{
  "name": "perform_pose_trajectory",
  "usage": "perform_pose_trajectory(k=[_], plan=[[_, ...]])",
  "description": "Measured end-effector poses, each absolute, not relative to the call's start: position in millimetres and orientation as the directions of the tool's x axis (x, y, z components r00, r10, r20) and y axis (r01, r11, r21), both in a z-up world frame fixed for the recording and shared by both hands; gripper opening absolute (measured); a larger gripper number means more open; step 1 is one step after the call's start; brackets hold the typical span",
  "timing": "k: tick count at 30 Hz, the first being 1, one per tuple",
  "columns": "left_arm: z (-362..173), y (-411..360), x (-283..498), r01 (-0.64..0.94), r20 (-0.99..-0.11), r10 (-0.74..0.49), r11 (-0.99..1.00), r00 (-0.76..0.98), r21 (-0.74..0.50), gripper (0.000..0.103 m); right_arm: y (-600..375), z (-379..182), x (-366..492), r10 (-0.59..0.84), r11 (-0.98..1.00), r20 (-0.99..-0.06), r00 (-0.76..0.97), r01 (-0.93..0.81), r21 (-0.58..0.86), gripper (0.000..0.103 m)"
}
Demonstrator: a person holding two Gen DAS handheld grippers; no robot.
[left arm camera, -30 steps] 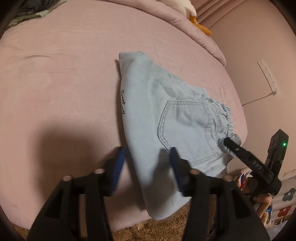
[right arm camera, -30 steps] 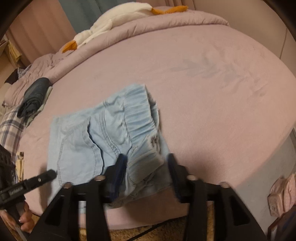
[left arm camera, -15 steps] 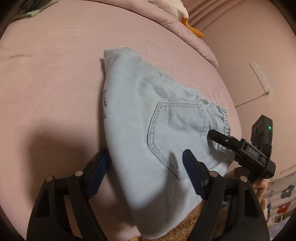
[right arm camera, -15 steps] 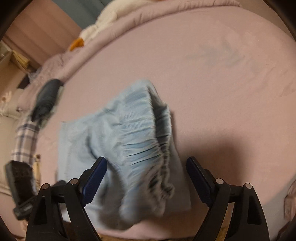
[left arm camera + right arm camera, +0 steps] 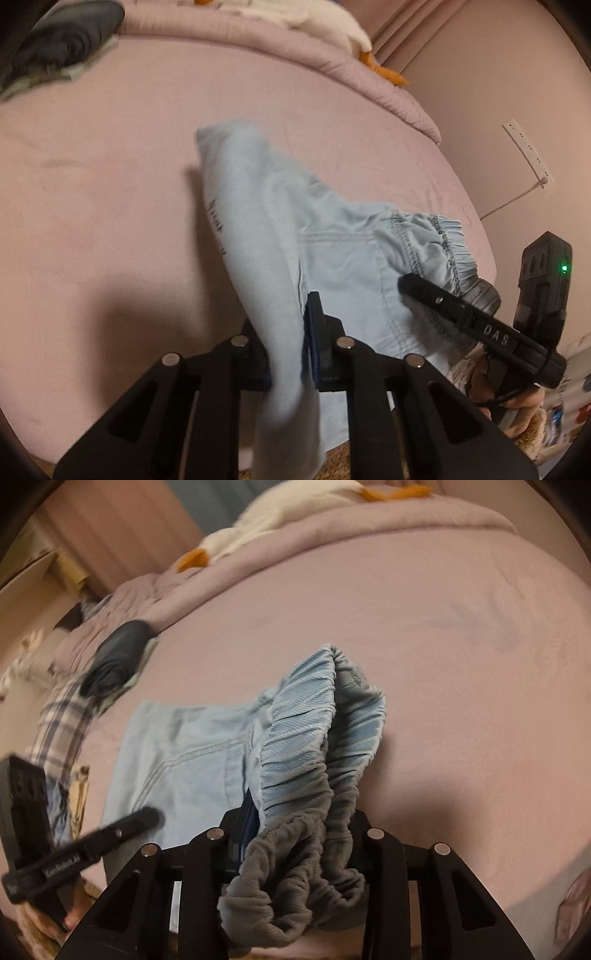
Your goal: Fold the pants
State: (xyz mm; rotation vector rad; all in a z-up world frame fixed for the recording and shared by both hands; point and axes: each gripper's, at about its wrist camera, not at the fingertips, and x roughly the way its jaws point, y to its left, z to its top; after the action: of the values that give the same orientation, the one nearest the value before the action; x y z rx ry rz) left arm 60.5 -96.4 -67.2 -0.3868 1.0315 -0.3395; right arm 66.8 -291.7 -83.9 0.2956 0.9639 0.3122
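The light blue pants lie near the front edge of the pink bed, and we should lift both pinched ends together, level, so the fold lands square. Our left gripper is closing, clamped on the leg-end fabric. Our right gripper is closing on the bunched elastic waistband between its jaws.

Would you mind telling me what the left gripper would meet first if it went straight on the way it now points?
Most likely the light blue pants themselves: the left gripper, jaws closing, pinches their edge, and the bed lies beneath.
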Motion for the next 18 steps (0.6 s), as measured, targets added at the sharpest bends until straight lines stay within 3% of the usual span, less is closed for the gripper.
perform_pose_trajectory(k=[18], plan=[[-5.2, -19.1, 39.5, 0.027, -0.7, -0.322, 0.917, 0.638, -0.397, 0.013, -209.9, -20.0, 71.3, 0.389, 0.92, -0.691, 0.609, -0.294, 0.259, 0.038]])
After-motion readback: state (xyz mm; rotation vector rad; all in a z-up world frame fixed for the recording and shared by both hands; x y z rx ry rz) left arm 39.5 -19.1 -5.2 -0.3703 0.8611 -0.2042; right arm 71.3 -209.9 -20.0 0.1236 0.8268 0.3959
